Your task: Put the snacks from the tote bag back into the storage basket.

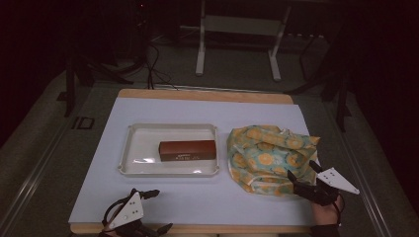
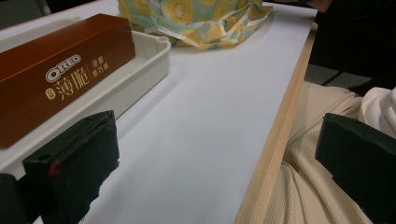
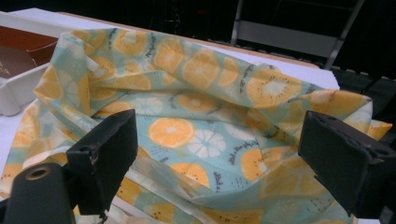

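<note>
Starting at the left: left gripper (image 1: 148, 211) sits at the near edge, jaws wide apart w/ nothing between them, idle. Right of it, white tray (image 1: 129, 148) holds the brown Oreo box (image 1: 187, 150), lying flat, untouched. Further right, fruit-print cloth bag (image 1: 267, 155) lies crumpled on the mat. Right gripper (image 1: 304, 178) at its near-right edge, jaws spread wide, straddling the fabric, not clamped yet. Looks early: bag not gripped or opened, box not moved.
</note>
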The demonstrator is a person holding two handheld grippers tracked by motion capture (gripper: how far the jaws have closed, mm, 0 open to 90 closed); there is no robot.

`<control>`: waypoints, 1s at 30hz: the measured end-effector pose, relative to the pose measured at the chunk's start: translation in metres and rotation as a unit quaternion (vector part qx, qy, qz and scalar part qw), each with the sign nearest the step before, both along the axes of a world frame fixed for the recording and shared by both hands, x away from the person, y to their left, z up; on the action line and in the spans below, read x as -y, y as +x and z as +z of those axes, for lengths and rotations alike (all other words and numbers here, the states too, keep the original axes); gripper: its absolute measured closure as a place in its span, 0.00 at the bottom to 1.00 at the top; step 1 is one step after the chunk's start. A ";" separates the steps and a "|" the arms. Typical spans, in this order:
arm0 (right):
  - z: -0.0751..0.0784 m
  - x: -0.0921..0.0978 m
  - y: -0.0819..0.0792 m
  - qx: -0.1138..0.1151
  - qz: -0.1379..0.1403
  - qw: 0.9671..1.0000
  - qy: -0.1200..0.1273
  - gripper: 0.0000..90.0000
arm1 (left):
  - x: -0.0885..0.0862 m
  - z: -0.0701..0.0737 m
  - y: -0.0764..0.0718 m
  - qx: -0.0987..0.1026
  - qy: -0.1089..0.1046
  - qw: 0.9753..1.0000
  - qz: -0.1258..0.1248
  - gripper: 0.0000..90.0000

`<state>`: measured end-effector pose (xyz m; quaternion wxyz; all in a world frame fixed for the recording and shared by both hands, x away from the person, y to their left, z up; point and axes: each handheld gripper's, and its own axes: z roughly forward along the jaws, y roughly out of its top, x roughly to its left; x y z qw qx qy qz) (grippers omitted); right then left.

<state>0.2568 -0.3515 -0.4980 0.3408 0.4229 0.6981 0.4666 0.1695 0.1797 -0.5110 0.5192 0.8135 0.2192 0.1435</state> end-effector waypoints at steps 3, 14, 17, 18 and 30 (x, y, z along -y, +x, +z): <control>0.000 -0.001 -0.001 0.003 0.002 1.000 0.000 0.13 | 0.000 0.000 0.000 0.001 0.000 1.000 0.000 0.00; 0.000 -0.002 0.000 0.009 0.000 1.000 0.004 0.13 | 0.000 0.000 0.000 0.002 0.000 1.000 0.001 0.00; 0.000 -0.001 0.000 0.010 0.003 1.000 0.007 0.13 | 0.000 0.000 -0.001 0.002 0.000 1.000 0.001 0.00; 0.000 -0.001 -0.001 0.015 0.000 1.000 0.002 0.14 | 0.000 0.000 -0.001 0.002 0.000 1.000 0.001 0.00; 0.000 -0.002 0.000 0.013 0.002 1.000 0.005 0.14 | -0.001 0.000 -0.001 0.002 -0.003 1.000 0.004 0.00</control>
